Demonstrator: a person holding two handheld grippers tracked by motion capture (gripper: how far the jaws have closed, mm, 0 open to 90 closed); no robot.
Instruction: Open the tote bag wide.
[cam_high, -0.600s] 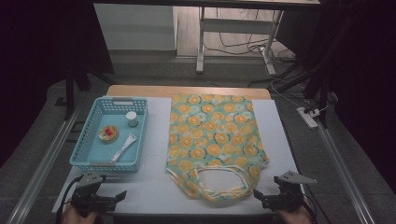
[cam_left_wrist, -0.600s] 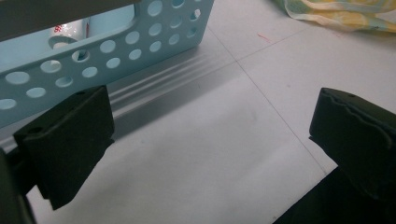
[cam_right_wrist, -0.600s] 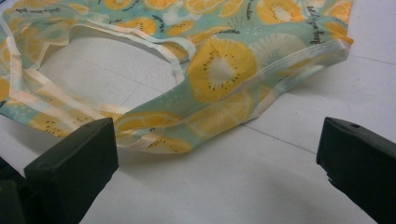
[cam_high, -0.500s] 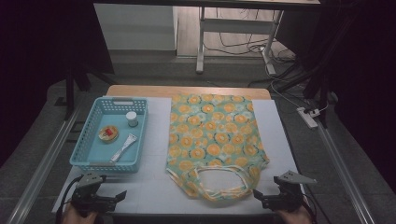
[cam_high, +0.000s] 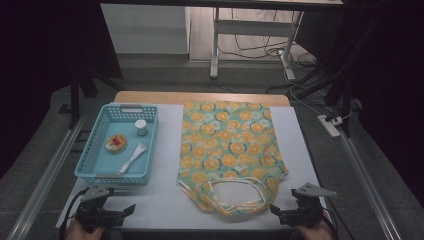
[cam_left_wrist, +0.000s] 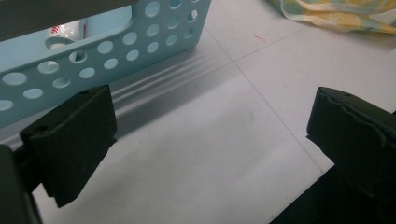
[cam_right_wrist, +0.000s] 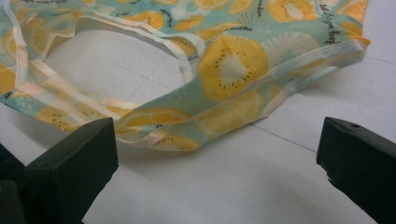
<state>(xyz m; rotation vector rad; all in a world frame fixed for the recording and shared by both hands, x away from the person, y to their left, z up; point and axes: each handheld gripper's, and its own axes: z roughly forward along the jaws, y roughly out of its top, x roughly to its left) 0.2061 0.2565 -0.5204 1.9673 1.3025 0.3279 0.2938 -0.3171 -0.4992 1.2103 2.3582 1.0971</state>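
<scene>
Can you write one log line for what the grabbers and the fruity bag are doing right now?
left gripper: open, near basket | right gripper: open, near bag | bag: flat, untouched

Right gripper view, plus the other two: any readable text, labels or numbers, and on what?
Small dark script on the fruit-print fabric tote bag, along its edges: too small and tilted to read.
Red marks on the small white jar in the light blue perforated plastic basket: blurred, unreadable.
Round red-and-yellow item in the basket: no legible text.
</scene>
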